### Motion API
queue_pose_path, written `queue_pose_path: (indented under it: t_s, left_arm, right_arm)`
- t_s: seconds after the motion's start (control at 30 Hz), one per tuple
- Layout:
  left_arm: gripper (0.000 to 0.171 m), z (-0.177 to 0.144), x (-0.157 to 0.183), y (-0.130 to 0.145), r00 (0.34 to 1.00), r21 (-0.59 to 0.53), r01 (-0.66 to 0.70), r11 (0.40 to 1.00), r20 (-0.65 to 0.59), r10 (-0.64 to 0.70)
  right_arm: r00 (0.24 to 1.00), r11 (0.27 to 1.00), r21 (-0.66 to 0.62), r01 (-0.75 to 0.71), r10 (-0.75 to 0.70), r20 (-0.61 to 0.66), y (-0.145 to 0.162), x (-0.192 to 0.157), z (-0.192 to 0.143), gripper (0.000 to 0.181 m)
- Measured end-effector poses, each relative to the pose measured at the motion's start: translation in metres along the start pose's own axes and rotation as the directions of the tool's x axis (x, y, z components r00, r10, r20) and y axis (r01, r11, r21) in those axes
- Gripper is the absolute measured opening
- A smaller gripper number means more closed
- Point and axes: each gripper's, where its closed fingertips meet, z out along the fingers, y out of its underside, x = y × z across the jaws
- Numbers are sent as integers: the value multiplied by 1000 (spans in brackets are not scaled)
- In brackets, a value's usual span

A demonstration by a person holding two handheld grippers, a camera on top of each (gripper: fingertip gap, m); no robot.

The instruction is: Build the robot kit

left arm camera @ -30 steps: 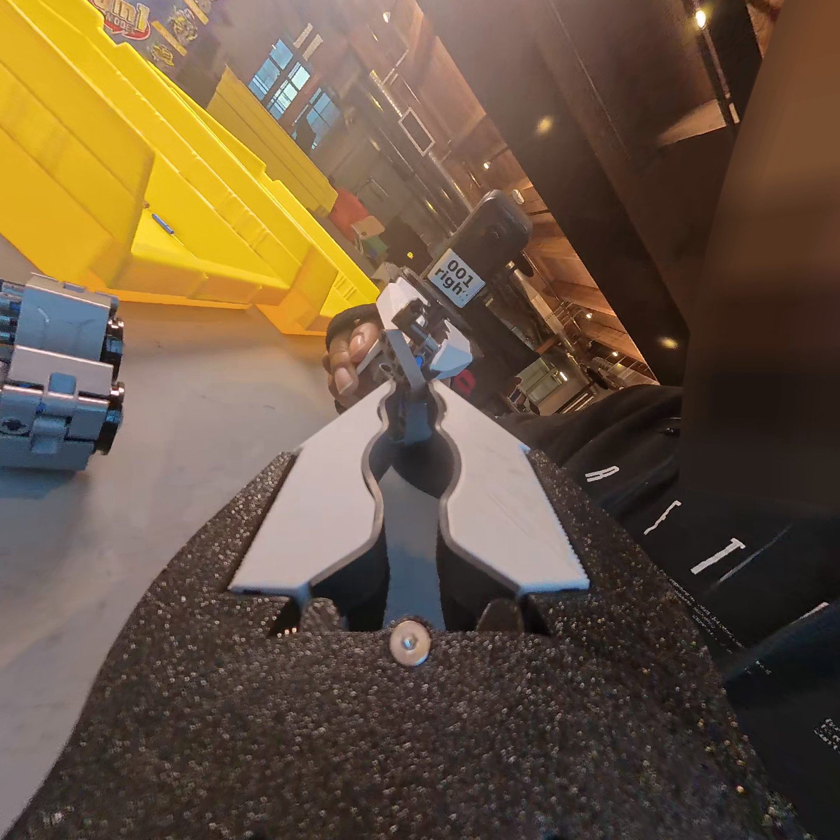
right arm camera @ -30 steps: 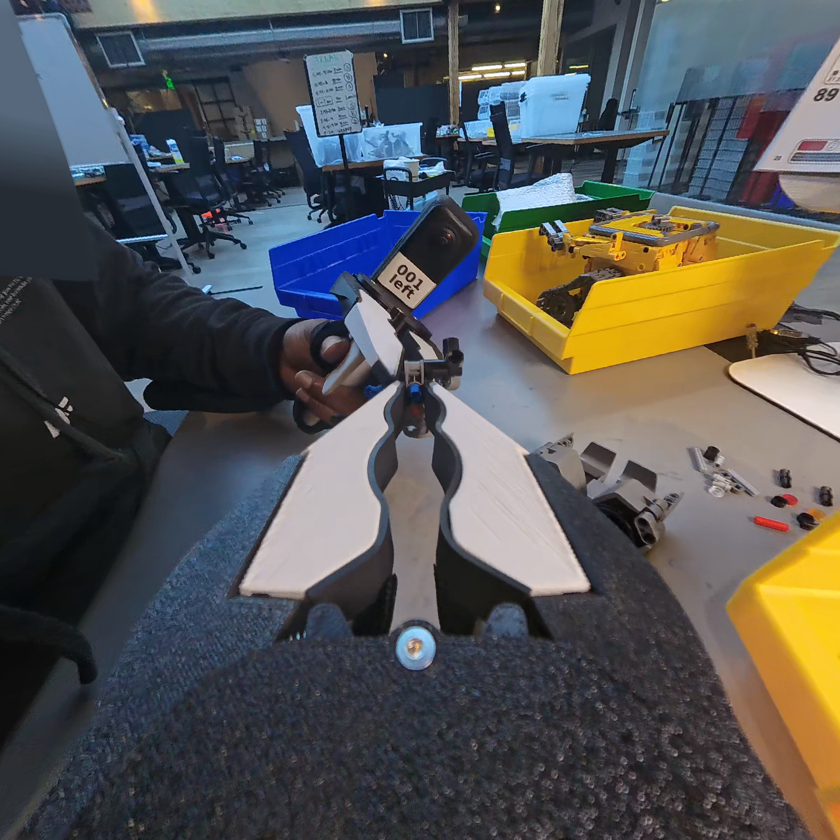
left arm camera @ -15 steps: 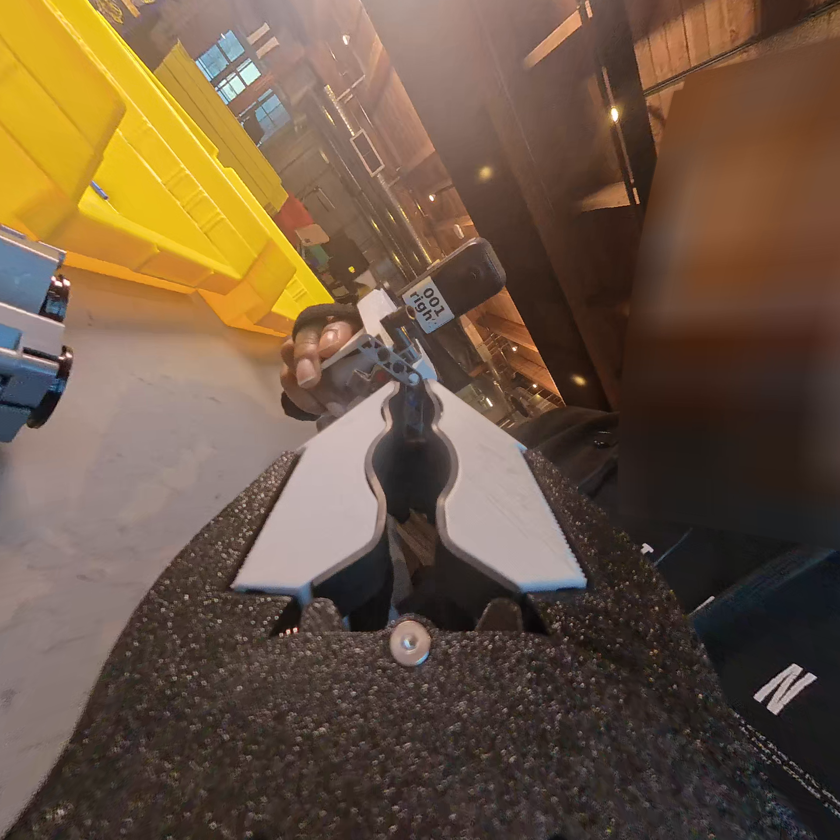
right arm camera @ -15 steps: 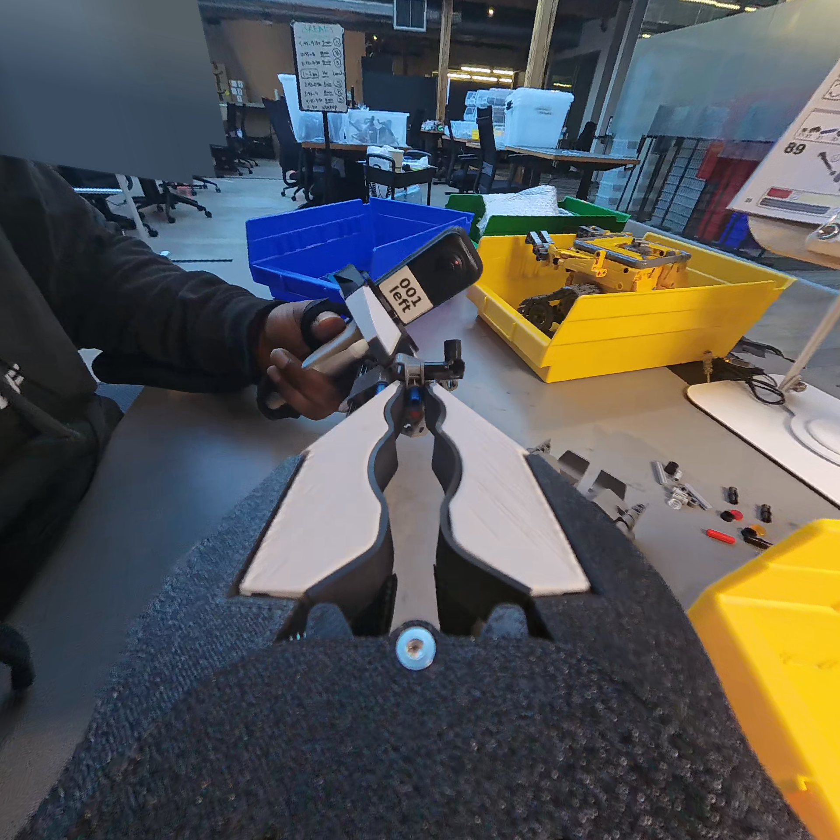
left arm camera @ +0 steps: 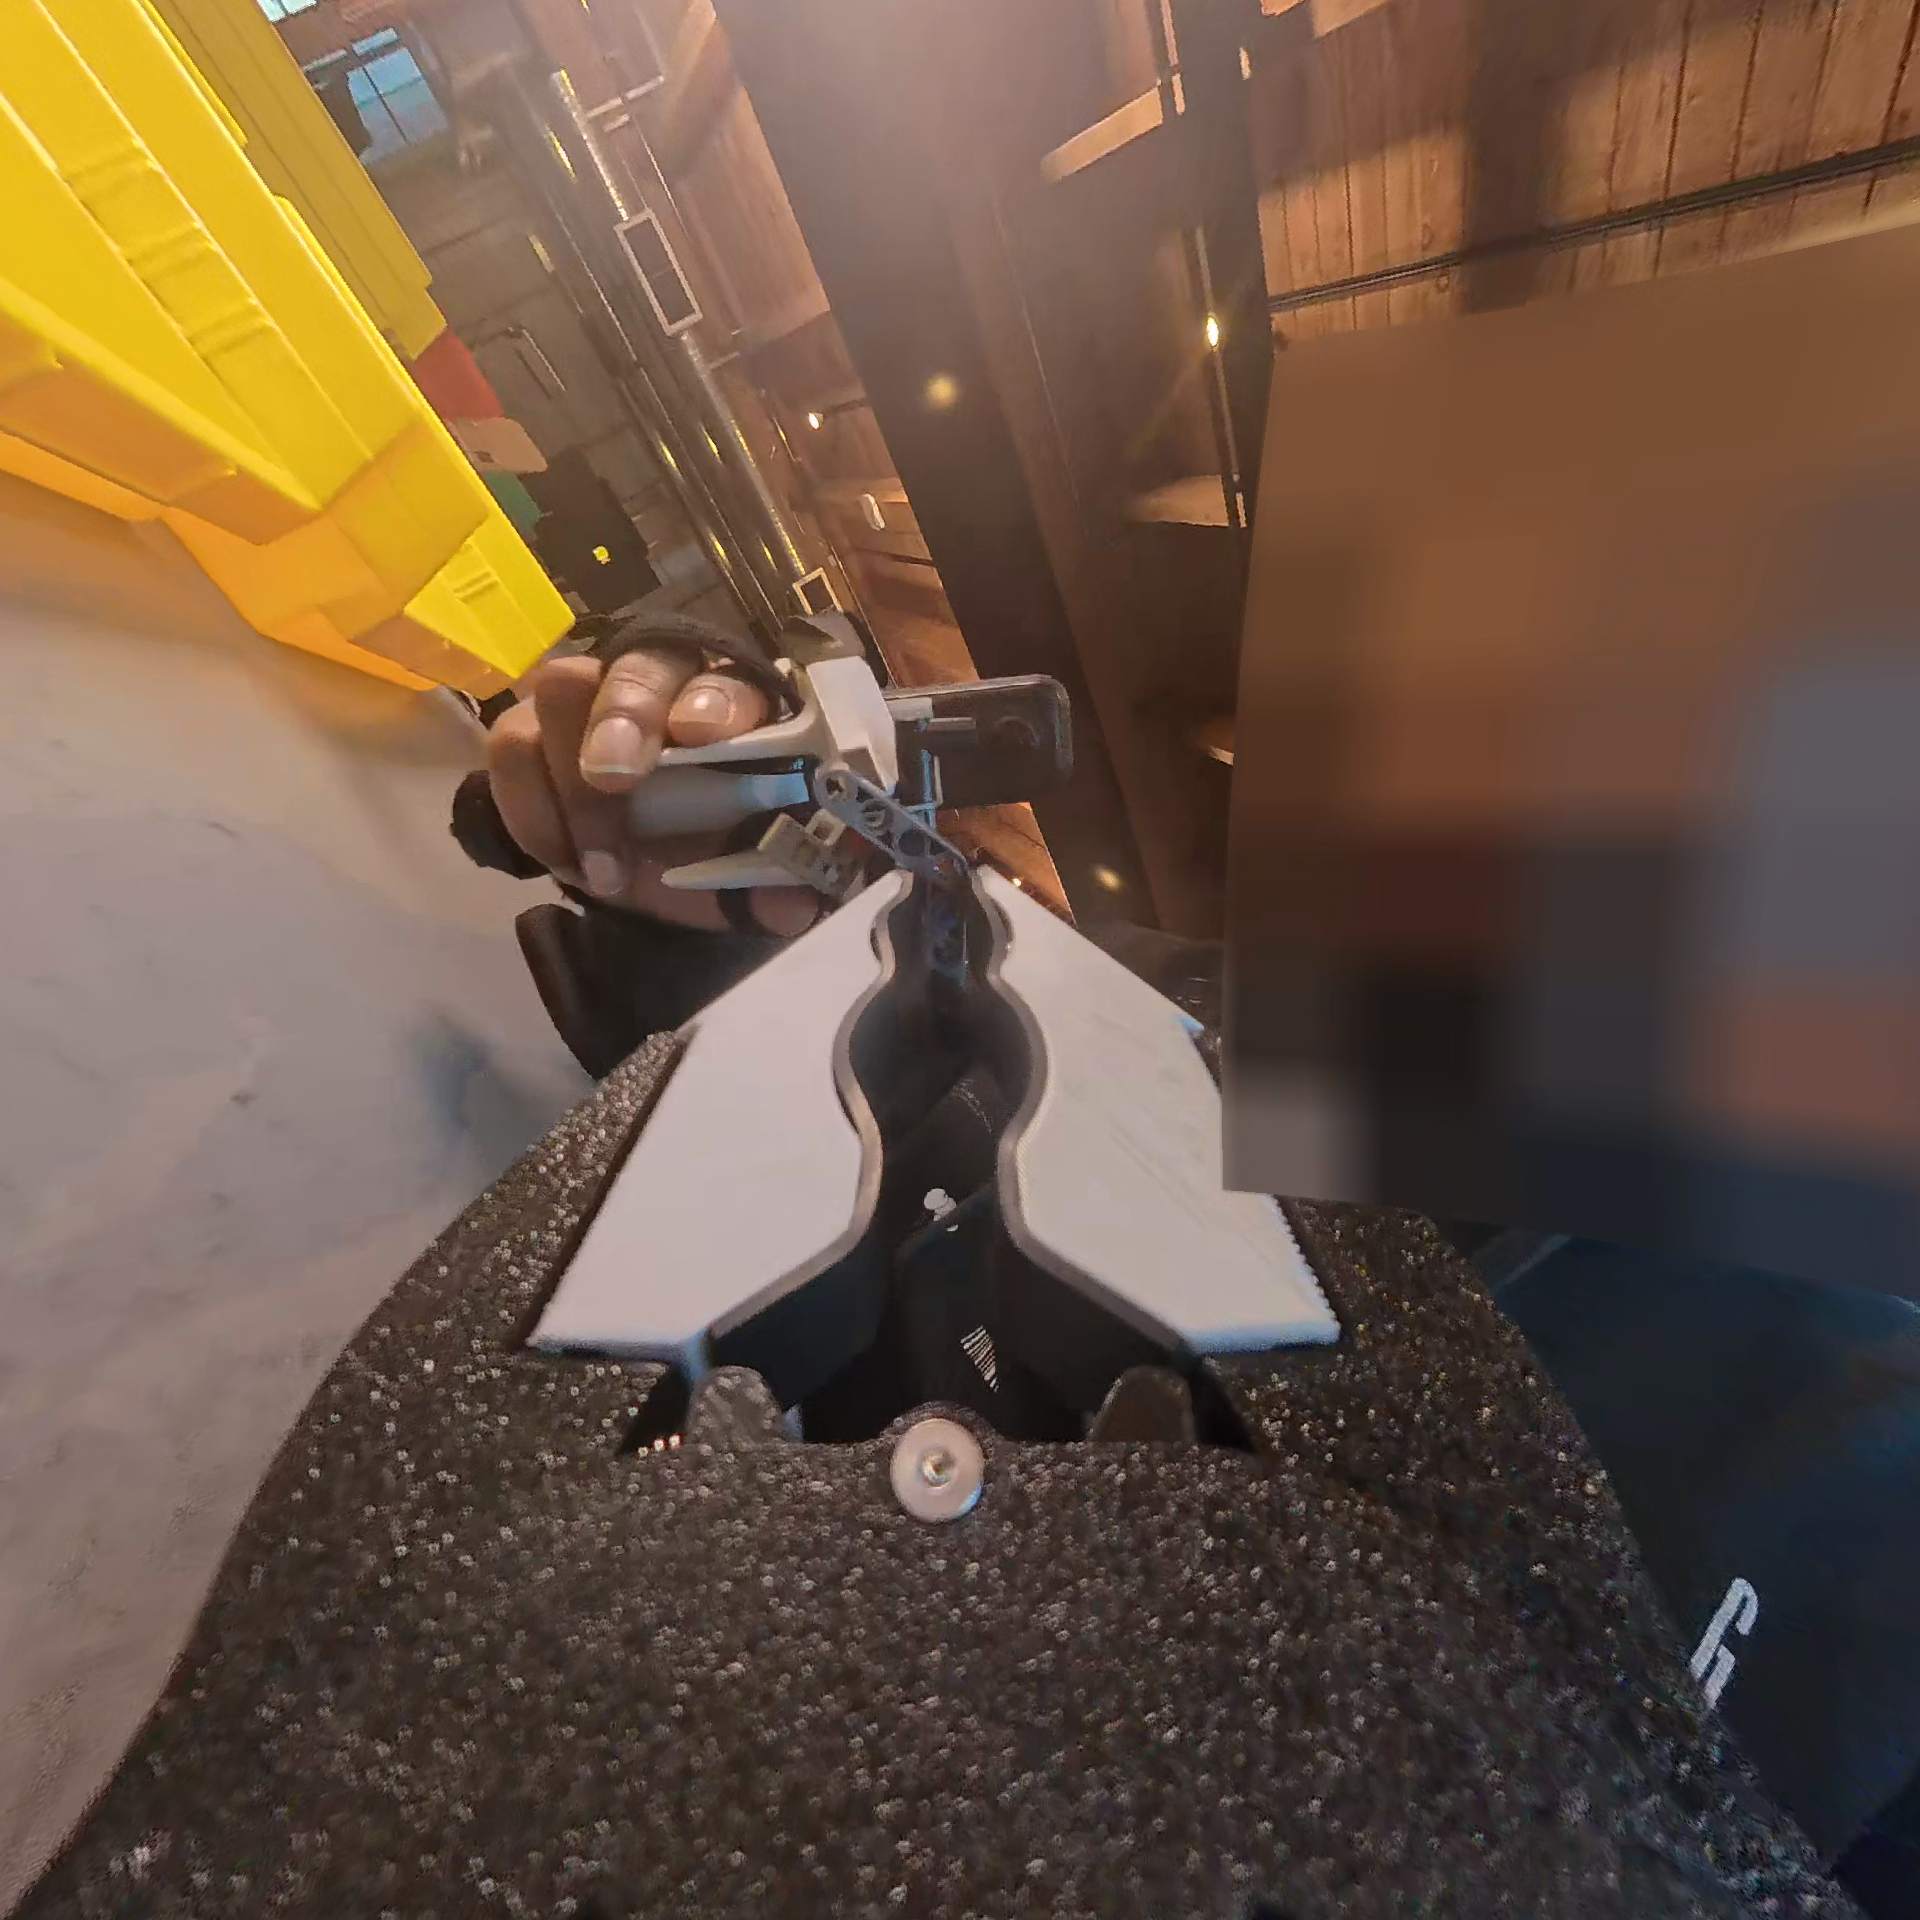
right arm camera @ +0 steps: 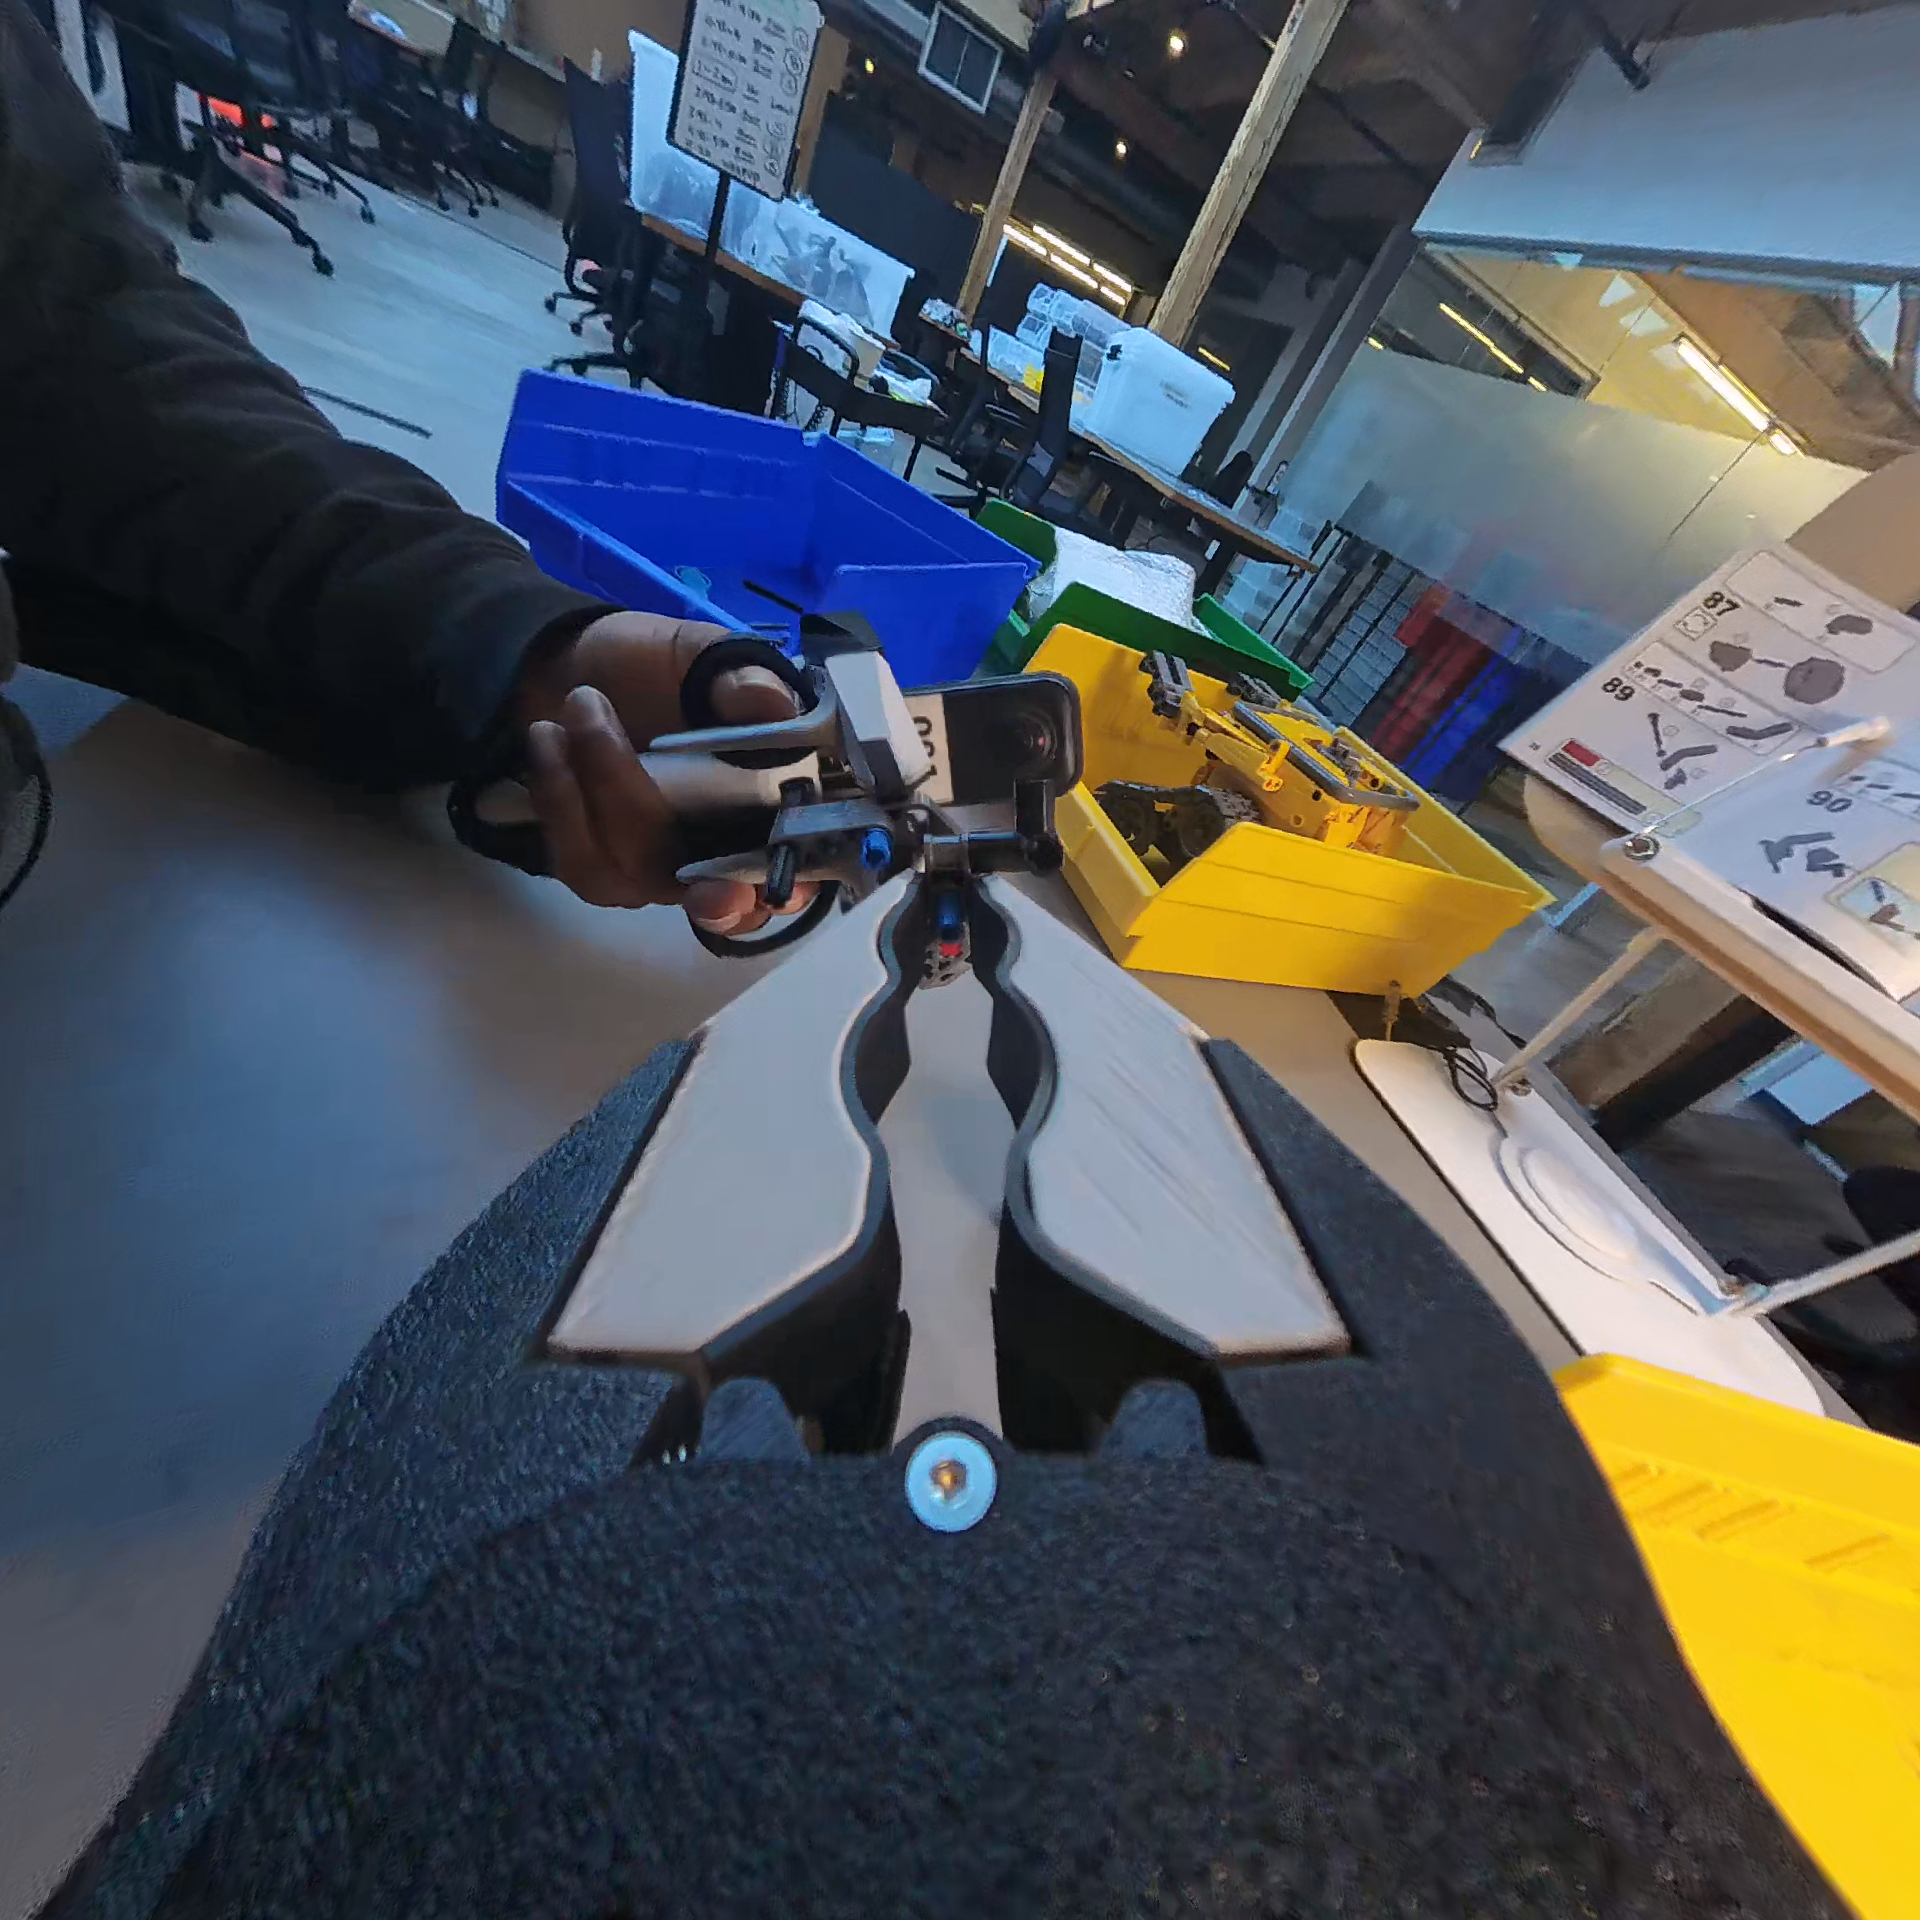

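Observation:
Both grippers meet tip to tip above the grey table, each shut on one small grey and black brick assembly. In the left wrist view my left gripper point(left arm camera: 935, 896) pinches its dark lower end, and a grey perforated beam point(left arm camera: 883, 821) sticks out above the tips. In the right wrist view my right gripper point(right arm camera: 943, 902) pinches a part with blue and red pins point(right arm camera: 943, 935), with a grey cross piece point(right arm camera: 935, 831) above. The other gripper, held in a hand, shows just beyond in each view: the right one point(left arm camera: 769, 821) and the left one point(right arm camera: 790, 790).
A blue bin point(right arm camera: 748, 520), a green bin point(right arm camera: 1132, 613) and a yellow bin point(right arm camera: 1288, 904) holding a yellow tracked model point(right arm camera: 1268, 758) stand on the table. An instruction booklet on a white stand point(right arm camera: 1766, 748) is at right. Another yellow bin point(right arm camera: 1766, 1590) is near right. Yellow bins point(left arm camera: 208, 343) stand at left. Left and right tips are no more than a few centimetres apart.
Both grippers have risen and tilted, still joined on the assembly. The grey block at left has left the left view, and the loose parts on the table have left the right view.

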Motion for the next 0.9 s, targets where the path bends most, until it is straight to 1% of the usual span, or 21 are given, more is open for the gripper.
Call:
queue_pose_path:
  t_s: [0.03,0.2,0.27,0.37,0.47,0.57,0.6,0.67,0.77,0.87,0.9]
  left_arm:
    - [8,-1,-2,1,1000,-10,-6,1000,16,6]
    - [7,-5,-8,6,995,-71,-54,996,80,59]
    - [7,-6,-9,7,992,-81,-76,994,93,84]
    - [7,-8,-10,9,983,-108,-129,986,117,142]
    - [7,-9,-8,11,970,-151,-179,972,135,200]
    - [7,-11,-10,15,964,-180,-189,965,153,217]
    - [7,-12,-12,16,962,-190,-189,964,161,220]
    - [7,-14,-16,19,953,-227,-192,955,189,237]
    - [6,-15,-18,24,958,-261,-166,951,188,218]
    - [7,-20,-32,31,951,-291,-122,949,240,196]
    - [6,-20,-31,31,957,-279,-111,954,230,178]
  right_arm:
    - [1000,999,-25,27,-26,1,2,-1,0,5]
    - [995,989,-105,103,-102,14,8,-5,1,5]
    - [994,987,-121,105,-104,13,9,-6,2,5]
    - [999,995,-101,19,-16,29,11,-8,4,5]
    - [982,985,-42,-167,170,81,9,-11,6,6]
    - [979,983,-52,-174,179,100,11,-14,8,5]
    - [981,985,-57,-162,167,100,12,-15,8,5]
    - [991,992,-92,-83,91,94,17,-18,9,5]
    - [994,994,-106,4,7,107,17,-23,8,5]
    - [980,966,-197,168,-143,139,33,-29,8,4]
    - [982,969,-192,156,-131,137,33,-30,8,5]
